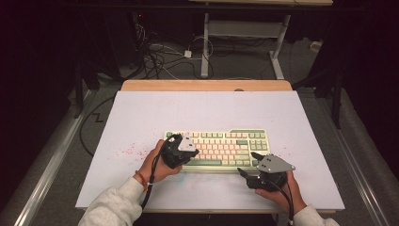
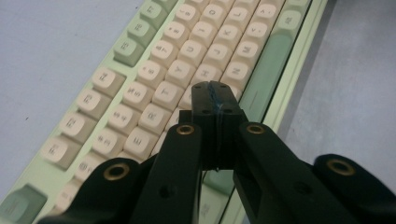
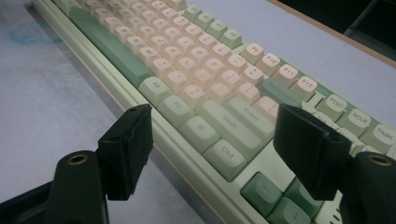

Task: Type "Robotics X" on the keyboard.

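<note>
A pale green keyboard with cream and darker green plastic keys [image 1: 219, 148] lies on the white surface [image 1: 141, 122], and both black grippers are at its near edge. The left gripper [image 2: 213, 95] has its jaws pressed together with nothing between them, the closed tip poised just above the cream letter keys beside the long green space bar [image 2: 266, 70]; whether it actually touches a key is hard to tell, since the jaws hide what lies under them. The right gripper [image 3: 212, 135] stands wide open and empty, the keyboard's right end between and just beyond its jaws. From above, the left hand [image 1: 157, 167] and its gripper cover the keyboard's left end.
</note>
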The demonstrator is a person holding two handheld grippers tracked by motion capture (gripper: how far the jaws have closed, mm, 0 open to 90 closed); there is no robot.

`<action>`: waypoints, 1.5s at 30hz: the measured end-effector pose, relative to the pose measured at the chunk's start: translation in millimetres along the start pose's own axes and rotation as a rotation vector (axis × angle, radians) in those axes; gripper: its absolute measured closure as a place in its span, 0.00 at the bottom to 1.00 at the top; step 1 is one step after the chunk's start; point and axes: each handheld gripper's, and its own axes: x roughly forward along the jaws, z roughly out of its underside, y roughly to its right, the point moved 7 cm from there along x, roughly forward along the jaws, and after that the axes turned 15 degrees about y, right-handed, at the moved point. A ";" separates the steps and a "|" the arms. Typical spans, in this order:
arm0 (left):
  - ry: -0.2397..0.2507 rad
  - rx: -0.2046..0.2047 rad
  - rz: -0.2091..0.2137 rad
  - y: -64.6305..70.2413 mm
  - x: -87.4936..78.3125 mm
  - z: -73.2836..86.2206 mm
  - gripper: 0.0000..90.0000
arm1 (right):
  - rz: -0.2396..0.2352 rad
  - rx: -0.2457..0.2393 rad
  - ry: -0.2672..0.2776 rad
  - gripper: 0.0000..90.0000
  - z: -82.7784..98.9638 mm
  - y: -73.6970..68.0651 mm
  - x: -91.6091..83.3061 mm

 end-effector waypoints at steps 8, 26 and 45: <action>-0.048 0.007 0.020 4.1 24.3 -2.3 0.98 | -0.003 0.001 -0.007 0.32 1.4 0.2 0.3; 0.083 -0.001 -0.052 -4.8 -6.1 -9.1 0.92 | -0.010 0.022 0.000 0.32 1.1 2.0 -0.3; 0.230 -0.009 -0.270 -30.2 -89.0 42.5 0.25 | -0.010 0.034 0.009 0.33 -1.5 2.9 1.6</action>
